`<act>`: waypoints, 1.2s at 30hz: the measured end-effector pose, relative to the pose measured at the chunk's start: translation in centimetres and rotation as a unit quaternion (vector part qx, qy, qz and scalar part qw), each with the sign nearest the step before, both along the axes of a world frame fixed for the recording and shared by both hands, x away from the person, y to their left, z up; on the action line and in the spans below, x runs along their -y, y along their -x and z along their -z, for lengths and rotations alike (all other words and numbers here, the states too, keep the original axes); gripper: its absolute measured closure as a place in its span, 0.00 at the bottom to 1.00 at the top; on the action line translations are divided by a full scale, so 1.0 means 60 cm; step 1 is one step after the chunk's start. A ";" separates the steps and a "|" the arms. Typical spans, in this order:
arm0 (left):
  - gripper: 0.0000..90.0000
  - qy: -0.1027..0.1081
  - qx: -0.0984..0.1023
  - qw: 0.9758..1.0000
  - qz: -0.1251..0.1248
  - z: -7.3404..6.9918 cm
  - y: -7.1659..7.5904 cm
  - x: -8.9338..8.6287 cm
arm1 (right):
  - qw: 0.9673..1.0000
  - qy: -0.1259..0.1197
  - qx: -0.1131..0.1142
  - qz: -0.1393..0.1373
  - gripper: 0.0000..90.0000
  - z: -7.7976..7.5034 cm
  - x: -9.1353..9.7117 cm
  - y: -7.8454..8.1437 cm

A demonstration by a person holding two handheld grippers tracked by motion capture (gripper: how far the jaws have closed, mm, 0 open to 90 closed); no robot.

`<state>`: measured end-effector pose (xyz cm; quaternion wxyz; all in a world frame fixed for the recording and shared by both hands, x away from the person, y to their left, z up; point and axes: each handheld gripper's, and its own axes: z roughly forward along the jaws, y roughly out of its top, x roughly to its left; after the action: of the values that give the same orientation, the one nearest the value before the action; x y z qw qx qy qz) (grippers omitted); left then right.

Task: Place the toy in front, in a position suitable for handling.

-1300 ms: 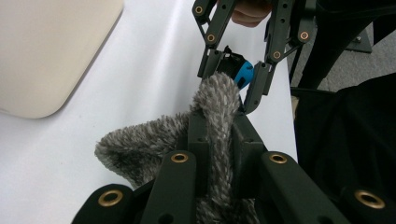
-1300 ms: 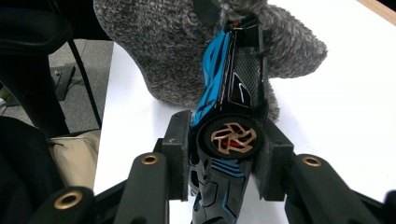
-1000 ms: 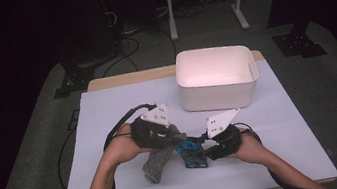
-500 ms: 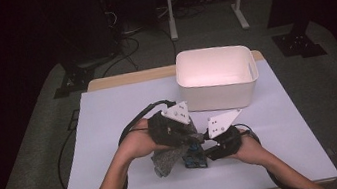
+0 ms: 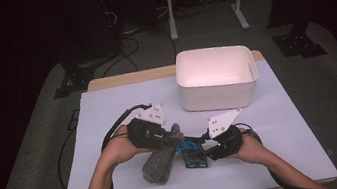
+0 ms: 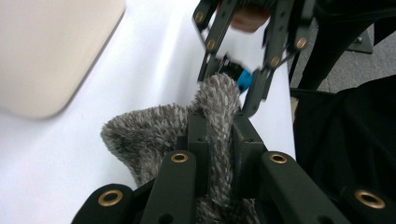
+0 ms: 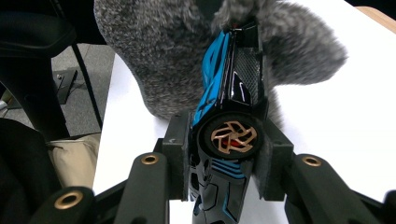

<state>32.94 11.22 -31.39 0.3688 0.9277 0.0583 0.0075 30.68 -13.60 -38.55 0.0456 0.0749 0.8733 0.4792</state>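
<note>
Item one, as we list it: a grey fuzzy sock (image 5: 159, 162), lying on the white table cover (image 5: 108, 113) near the front edge, left of centre in the high view. Its upper end is lifted off the cover and pinched in our left gripper (image 5: 175, 135); in the left gripper view the pile of the sock (image 6: 212, 116) is squeezed flat between the two black jaws, which stand almost together on it. The lower part of the sock rests loose on the cover.

Item two: a blue and black toy car (image 5: 191, 152), just right of the sock and touching its lifted end. In the right gripper view the toy car (image 7: 229, 107) stands nose-forward into the grey pile, one bronze-spoked wheel facing the camera, with our right gripper (image 5: 206, 152) clamped across its body, a pad pressed on each flank. In the left gripper view the right gripper (image 6: 233, 77) shows farther off, with a patch of blue between its jaws at the sock's tip.

Item three: a white plastic bin (image 5: 217, 79), open-topped, at the far side of the cover, well apart from both grippers.

Item four: our forearms, entering from the bottom of the high view, one to each gripper.
</note>
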 end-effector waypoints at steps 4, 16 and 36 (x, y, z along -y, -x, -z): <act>0.90 -0.008 -0.007 1.000 -0.008 0.011 -0.006 -0.013 | 1.000 -0.003 -0.002 0.002 0.68 0.001 0.000 -0.001; 0.90 -0.017 0.016 0.999 0.026 -0.027 0.005 0.033 | 1.000 0.000 -0.002 0.001 0.68 0.000 -0.006 -0.001; 0.90 -0.029 0.018 0.998 0.059 -0.034 0.006 0.080 | 1.000 -0.010 -0.004 0.005 0.68 0.004 -0.003 -0.002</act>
<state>32.61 6.45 -29.33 0.3425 0.9395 -0.0035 0.0040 30.78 -13.45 -38.81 0.0437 0.0818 0.8682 0.4875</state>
